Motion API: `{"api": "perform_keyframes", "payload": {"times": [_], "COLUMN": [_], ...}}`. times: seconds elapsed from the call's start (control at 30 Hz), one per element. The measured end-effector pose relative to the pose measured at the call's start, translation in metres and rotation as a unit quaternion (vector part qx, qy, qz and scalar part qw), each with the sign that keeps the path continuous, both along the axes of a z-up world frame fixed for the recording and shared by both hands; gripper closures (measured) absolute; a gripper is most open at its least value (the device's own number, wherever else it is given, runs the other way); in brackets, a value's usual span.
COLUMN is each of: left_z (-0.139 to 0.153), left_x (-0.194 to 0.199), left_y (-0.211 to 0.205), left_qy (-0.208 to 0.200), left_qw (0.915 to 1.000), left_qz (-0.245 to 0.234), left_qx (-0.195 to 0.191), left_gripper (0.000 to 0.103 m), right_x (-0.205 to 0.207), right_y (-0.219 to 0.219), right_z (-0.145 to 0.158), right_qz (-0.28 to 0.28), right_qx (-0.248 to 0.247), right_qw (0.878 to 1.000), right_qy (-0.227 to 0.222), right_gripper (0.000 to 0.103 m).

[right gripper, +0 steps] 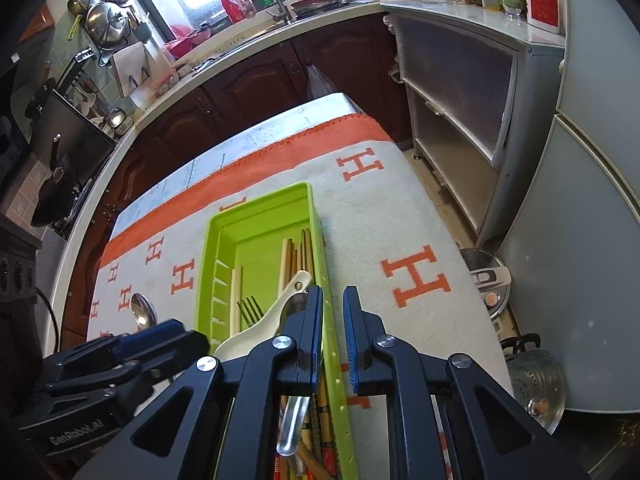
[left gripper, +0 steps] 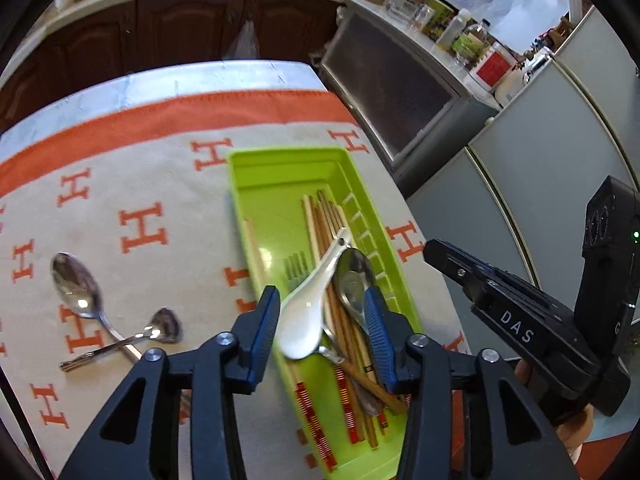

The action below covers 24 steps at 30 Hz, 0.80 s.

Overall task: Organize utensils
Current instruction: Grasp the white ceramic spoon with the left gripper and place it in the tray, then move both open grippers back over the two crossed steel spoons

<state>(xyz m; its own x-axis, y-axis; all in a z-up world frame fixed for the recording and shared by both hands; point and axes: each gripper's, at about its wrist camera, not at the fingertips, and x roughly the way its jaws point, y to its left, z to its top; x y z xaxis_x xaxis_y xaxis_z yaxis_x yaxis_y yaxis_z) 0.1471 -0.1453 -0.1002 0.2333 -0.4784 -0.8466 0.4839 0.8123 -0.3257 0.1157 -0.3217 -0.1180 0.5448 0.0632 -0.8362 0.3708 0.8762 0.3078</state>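
Note:
A lime-green tray (left gripper: 280, 152) lies lengthwise on the H-patterned cloth. It holds chopsticks (left gripper: 320, 220), a fork (left gripper: 296, 268), a metal spoon (left gripper: 354, 280) and a white ceramic spoon (left gripper: 304, 320). My left gripper (left gripper: 320, 320) is open over the tray's near half. The white spoon rests on the chopsticks between its fingers, and the pads do not press on it. My right gripper (right gripper: 333, 308) hovers over the tray's right wall (right gripper: 320, 240), its pads a narrow slit apart and holding nothing. On the cloth to the left lie a large metal spoon (left gripper: 74, 284) and a smaller one (left gripper: 166, 326), their handles crossed.
The cloth's right edge (right gripper: 440, 220) drops to the floor, where a rice cooker (right gripper: 488, 280) and a metal colander (right gripper: 536, 380) stand. A grey shelf unit (right gripper: 460, 100) and a fridge (right gripper: 592, 200) are at the right. Dark kitchen cabinets (left gripper: 180, 28) run behind the table.

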Motion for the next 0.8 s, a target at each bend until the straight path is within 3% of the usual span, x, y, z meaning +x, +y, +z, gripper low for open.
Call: {"api": "perform_keyframes", "payload": {"times": [0.1, 0.17, 0.47, 0.8], "left_z": [0.011, 0.016, 0.027, 0.003], "left_x": [-0.005, -0.006, -0.009, -0.011], "left_y": [0.028, 0.046, 0.125, 0.146], "left_qy": [-0.024, -0.033, -0.067, -0.101], "left_qw": [0.9995, 0.9988, 0.9926, 0.987], "left_qz": [0.017, 0.031, 0.074, -0.008], "left_qx": [0.011, 0.017, 0.068, 0.124], "left_gripper": [0.058, 0.058, 0.058, 0.058], "right_x": [-0.005, -0.008, -0.012, -0.005], "right_y": [0.008, 0.015, 0.061, 0.118], "right_z": [0.009, 0.015, 0.042, 0.041], "right_qz": [0.007, 0.014, 0.069, 0.12], "right_qx": [-0.001, -0.002, 0.011, 0.044], "right_qw": [1.0, 1.0, 0.997, 0.992], "right_qy": [-0.009, -0.014, -0.03, -0.014], "right_gripper": [0.09, 0.084, 0.083, 0.083]}}
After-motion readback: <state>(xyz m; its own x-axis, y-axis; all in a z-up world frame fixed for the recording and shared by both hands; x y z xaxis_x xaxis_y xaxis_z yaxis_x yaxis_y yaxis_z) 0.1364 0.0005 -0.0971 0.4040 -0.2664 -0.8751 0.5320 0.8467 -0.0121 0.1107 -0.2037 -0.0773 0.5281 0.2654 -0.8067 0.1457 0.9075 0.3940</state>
